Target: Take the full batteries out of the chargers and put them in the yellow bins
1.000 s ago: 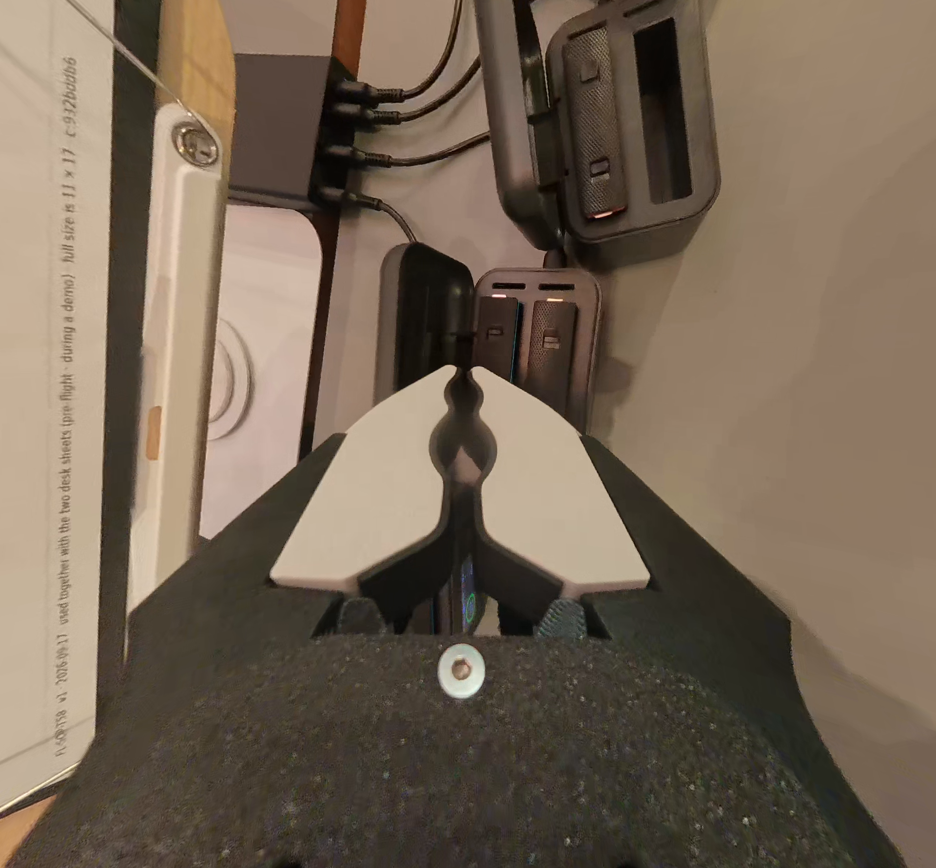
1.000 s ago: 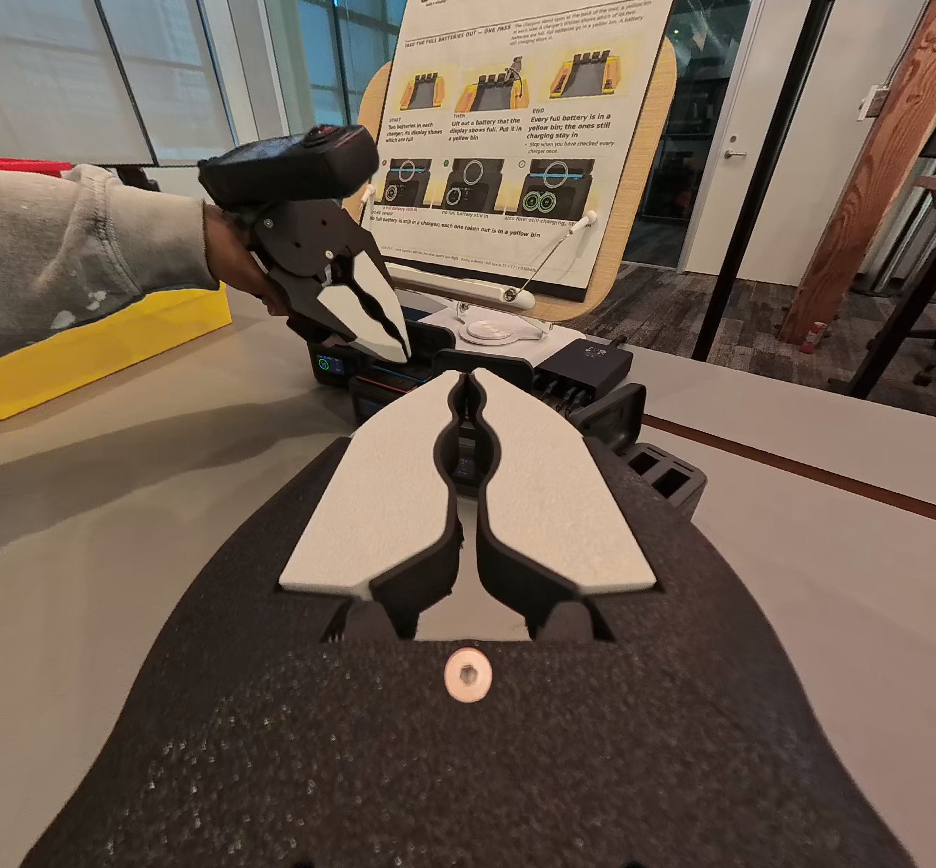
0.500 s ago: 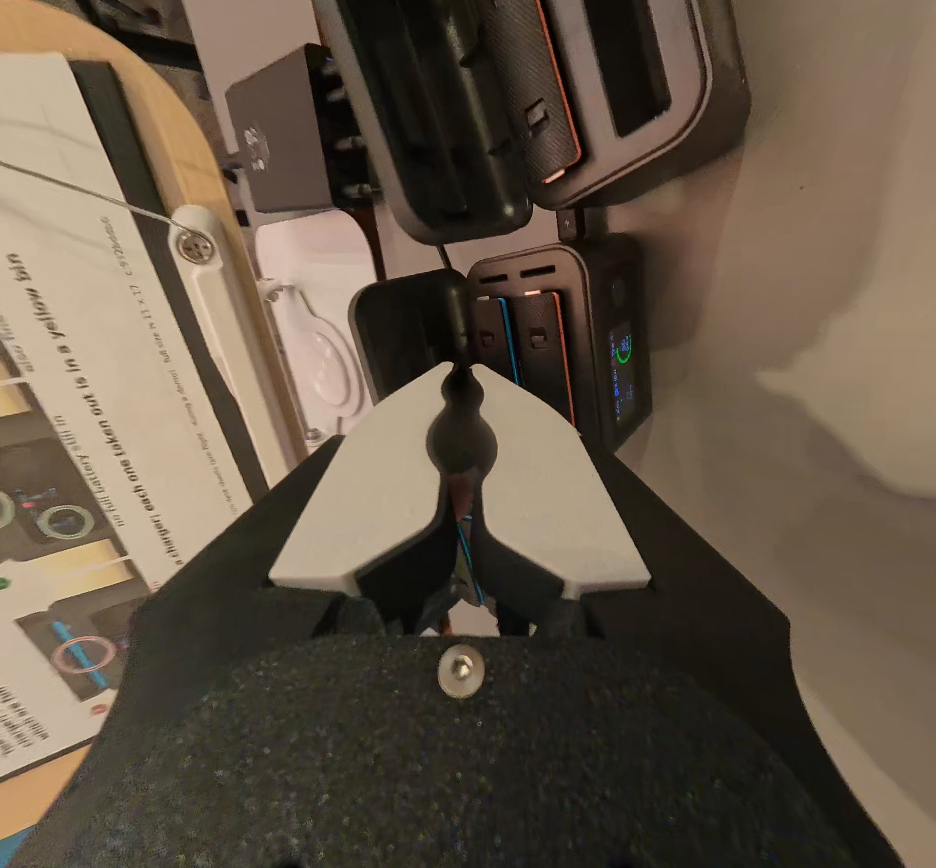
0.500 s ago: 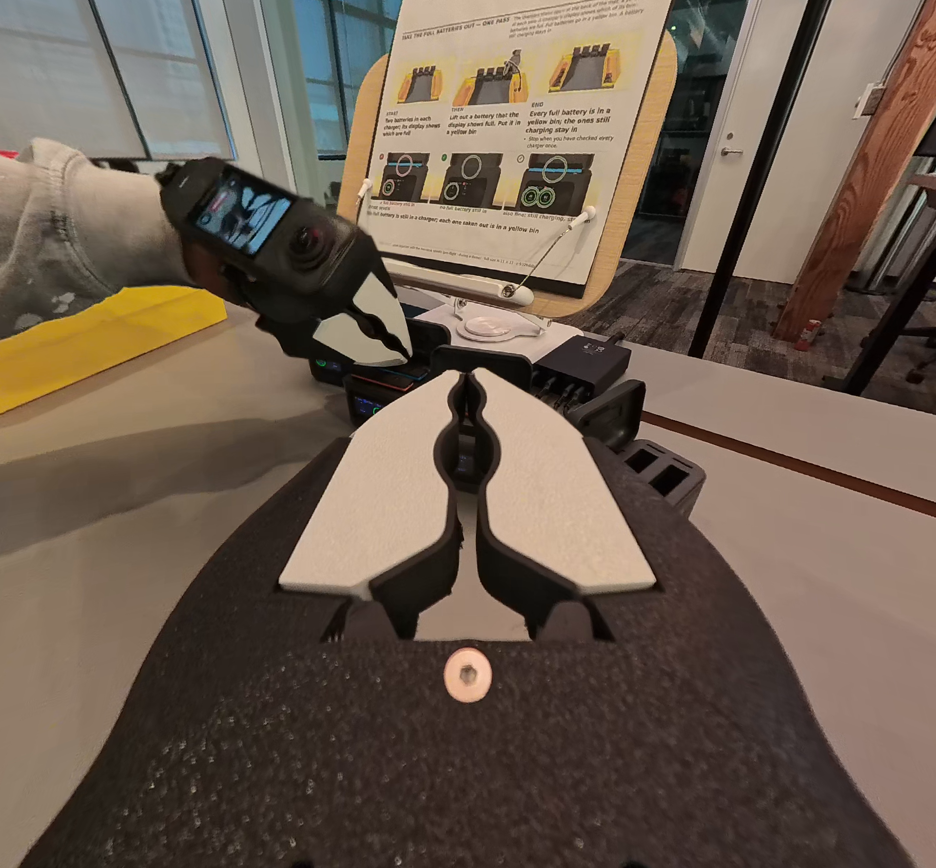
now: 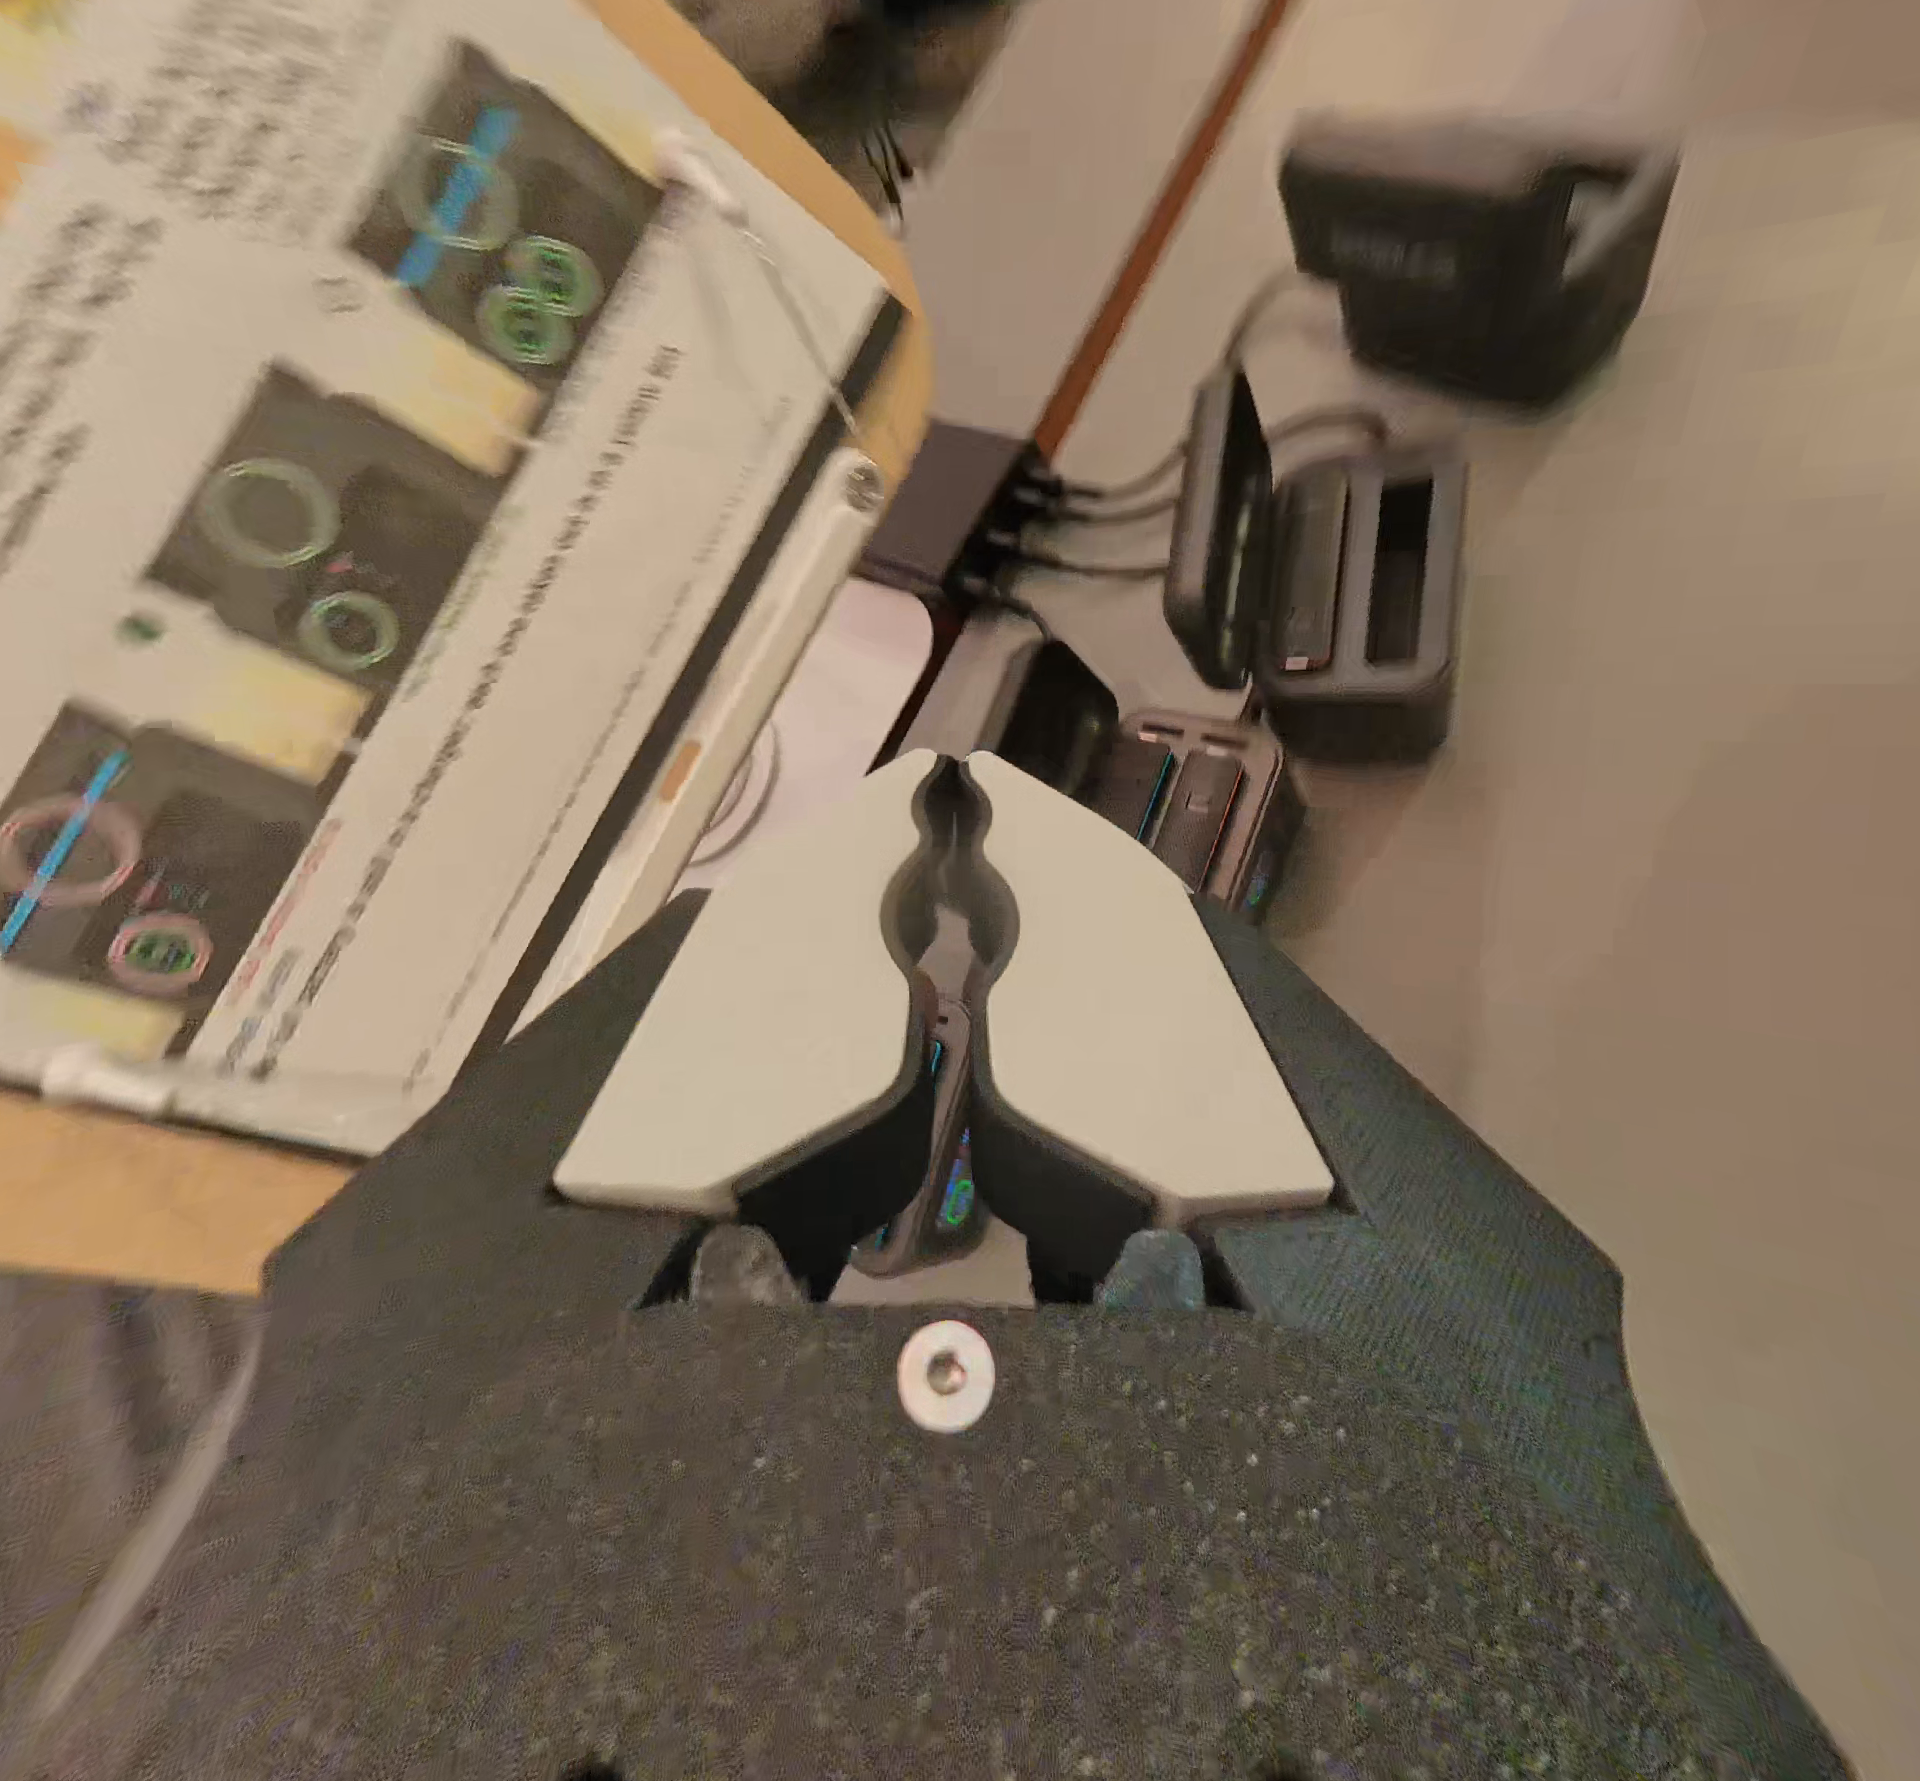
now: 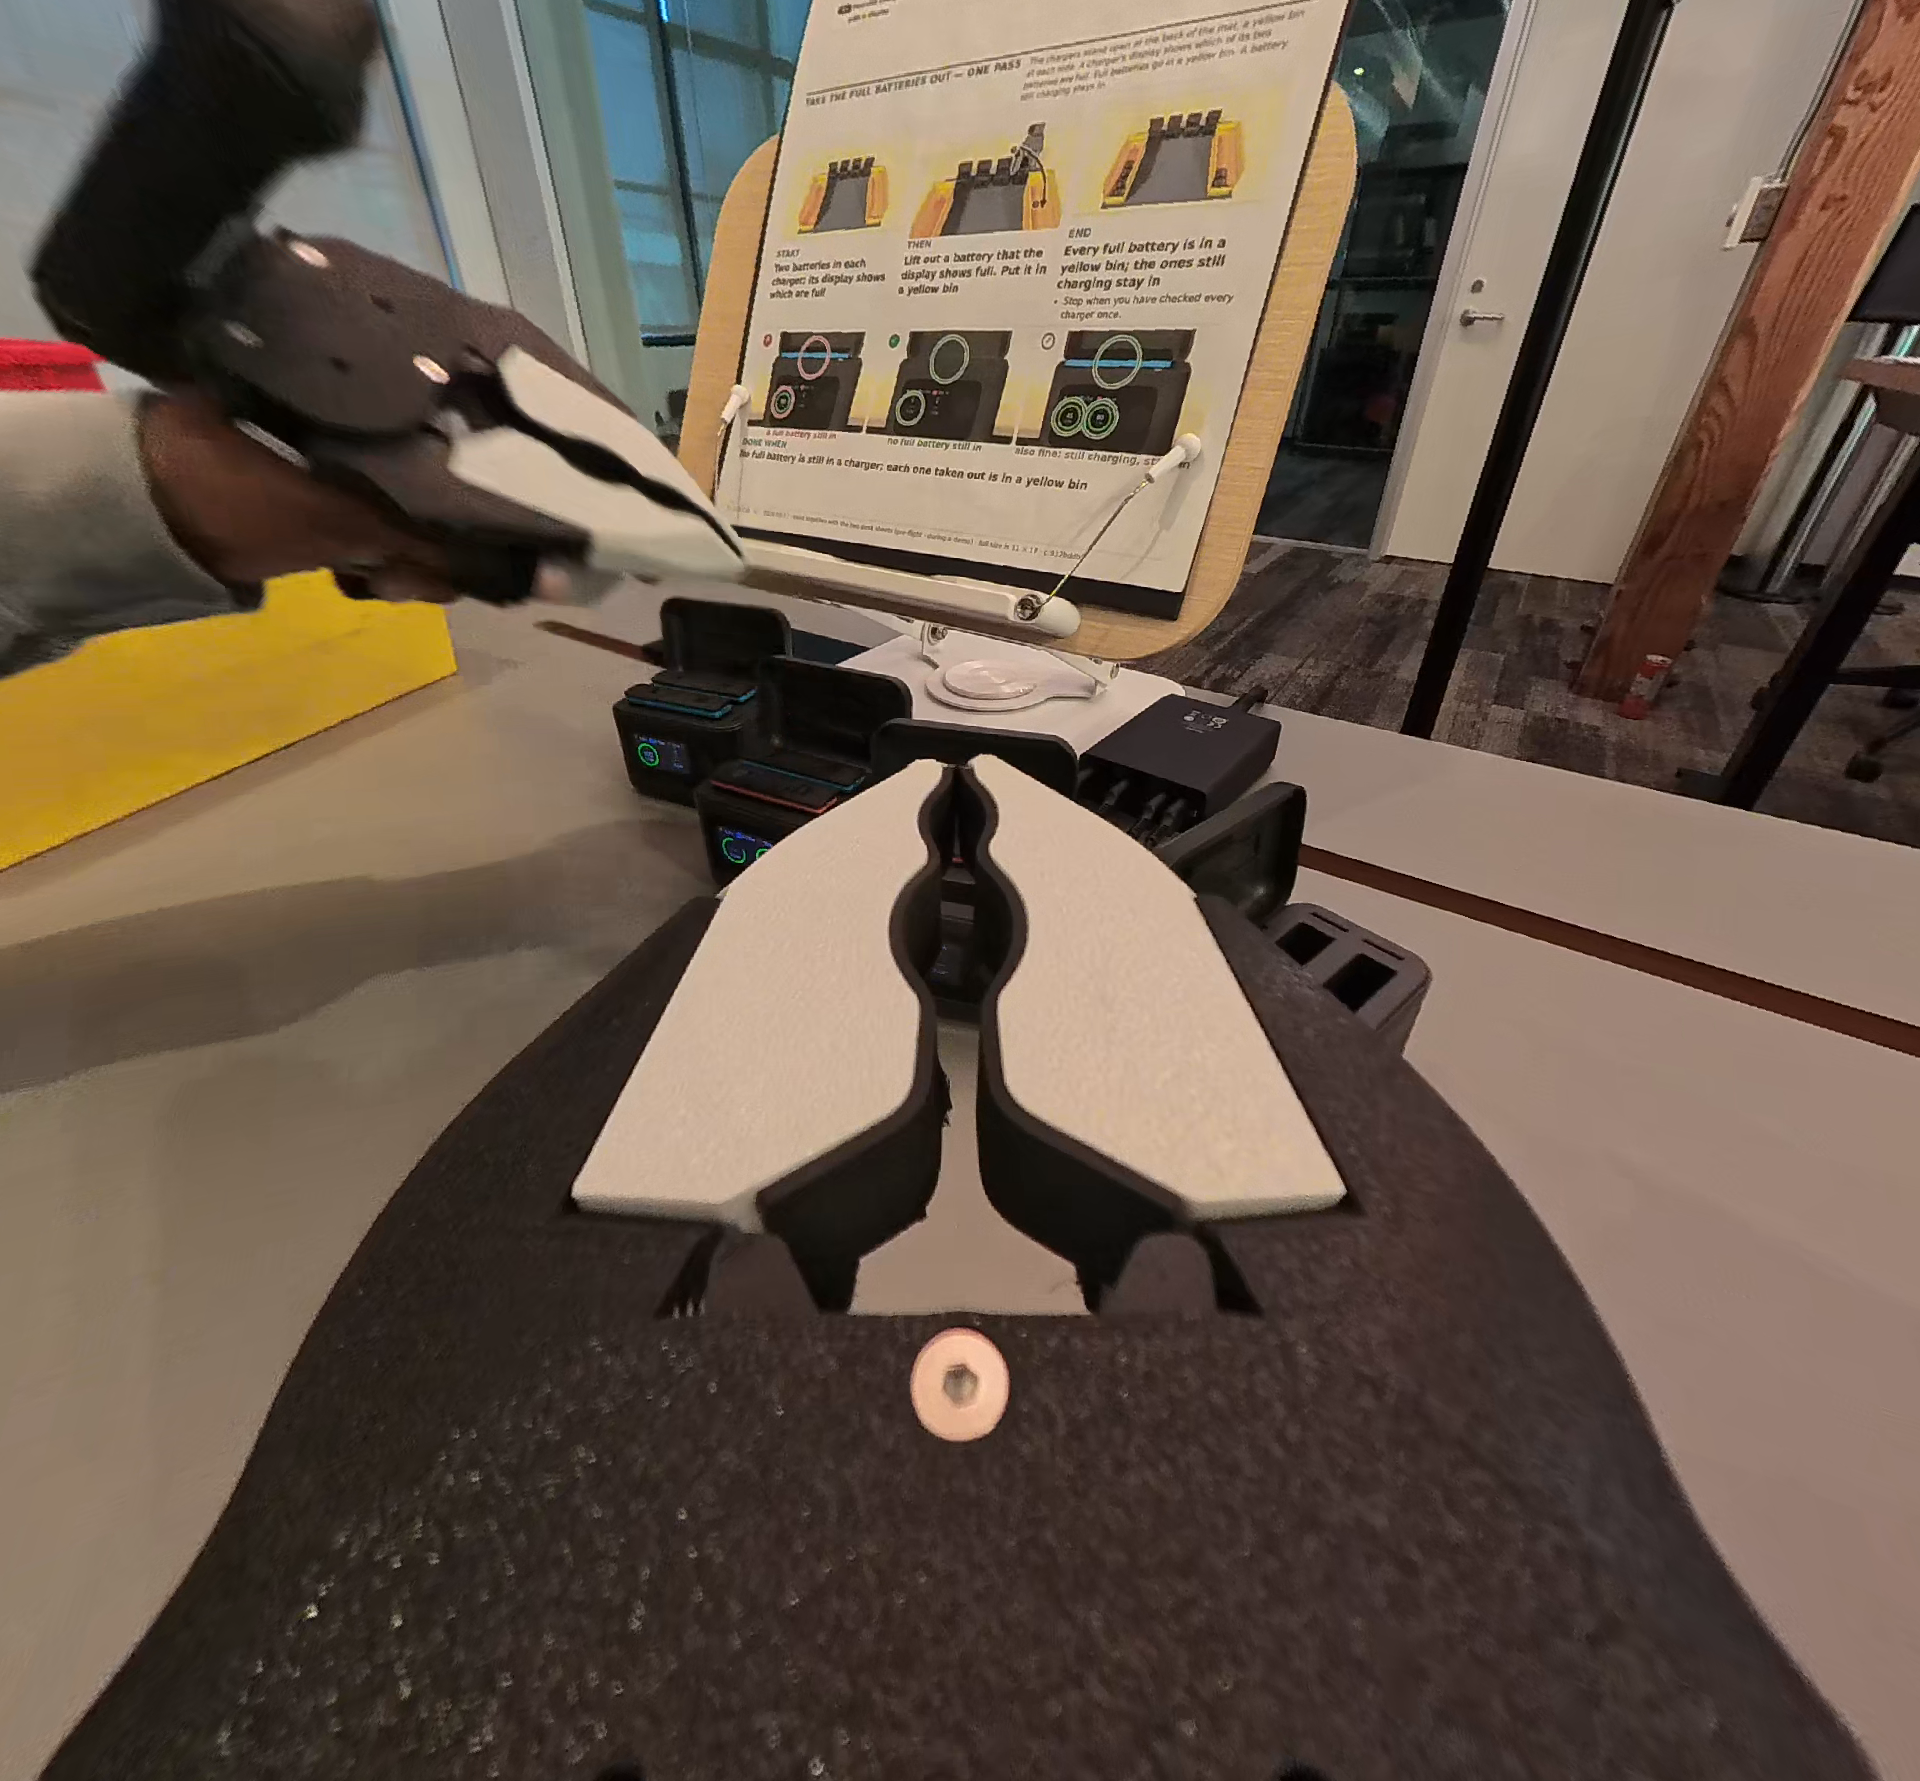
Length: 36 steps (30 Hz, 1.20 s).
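Batteries sat in the lit chargers (image 6: 681, 744) under my raised left gripper (image 6: 717, 526), both my grippers closed on nothing, so I judged I should open wide above one full battery (image 6: 696, 697), descend straight, then carry it to the yellow bin (image 6: 208, 692).

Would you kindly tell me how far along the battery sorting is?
Done: the open black charger at the far right shows both slots empty. In hand: nothing visible; the left hand-held gripper and right hand-held gripper are shut. Remaining: two black chargers with lit displays each hold two batteries; the yellow bin hides its contents.
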### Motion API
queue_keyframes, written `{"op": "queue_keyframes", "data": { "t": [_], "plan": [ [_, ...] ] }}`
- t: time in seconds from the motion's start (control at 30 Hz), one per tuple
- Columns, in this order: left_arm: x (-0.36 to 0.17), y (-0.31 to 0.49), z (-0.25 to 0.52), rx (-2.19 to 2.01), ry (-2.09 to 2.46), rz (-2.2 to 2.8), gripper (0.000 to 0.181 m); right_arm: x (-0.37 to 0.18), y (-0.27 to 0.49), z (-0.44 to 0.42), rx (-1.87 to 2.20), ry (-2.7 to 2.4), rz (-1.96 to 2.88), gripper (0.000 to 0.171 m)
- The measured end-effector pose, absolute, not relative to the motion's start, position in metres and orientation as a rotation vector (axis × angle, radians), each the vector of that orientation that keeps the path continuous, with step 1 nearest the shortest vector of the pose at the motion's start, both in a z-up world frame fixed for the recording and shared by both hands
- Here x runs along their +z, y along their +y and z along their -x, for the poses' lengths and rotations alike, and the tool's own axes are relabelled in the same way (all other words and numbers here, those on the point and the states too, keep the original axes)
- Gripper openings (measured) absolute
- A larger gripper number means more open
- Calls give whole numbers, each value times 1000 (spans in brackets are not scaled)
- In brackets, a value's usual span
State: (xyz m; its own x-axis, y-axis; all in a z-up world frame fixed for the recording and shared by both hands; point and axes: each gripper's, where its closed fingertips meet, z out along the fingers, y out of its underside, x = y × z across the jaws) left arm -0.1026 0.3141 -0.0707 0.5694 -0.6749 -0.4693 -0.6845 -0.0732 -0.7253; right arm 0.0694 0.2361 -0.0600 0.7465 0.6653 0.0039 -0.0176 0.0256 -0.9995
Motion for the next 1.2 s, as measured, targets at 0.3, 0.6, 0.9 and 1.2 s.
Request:
{"op": "queue_keyframes", "data": {
  "t": [0.3, 0.6, 0.9, 1.2],
  "plan": [
    [35, 237, 196, -347, 528, 1607, 0, -64, 238, -70, 548, -558, 1481, 0],
    [45, 164, 345, -120, 281, 1698, 29, -70, 236, -64, 544, -583, 1494, 0],
    [-48, 126, 422, 62, 380, 2074, 57, -77, 233, -56, 544, -614, 1512, 0],
    [-113, 118, 437, 291, 760, 2280, 50, -84, 232, -51, 547, -637, 1531, 0]
  ]
}}
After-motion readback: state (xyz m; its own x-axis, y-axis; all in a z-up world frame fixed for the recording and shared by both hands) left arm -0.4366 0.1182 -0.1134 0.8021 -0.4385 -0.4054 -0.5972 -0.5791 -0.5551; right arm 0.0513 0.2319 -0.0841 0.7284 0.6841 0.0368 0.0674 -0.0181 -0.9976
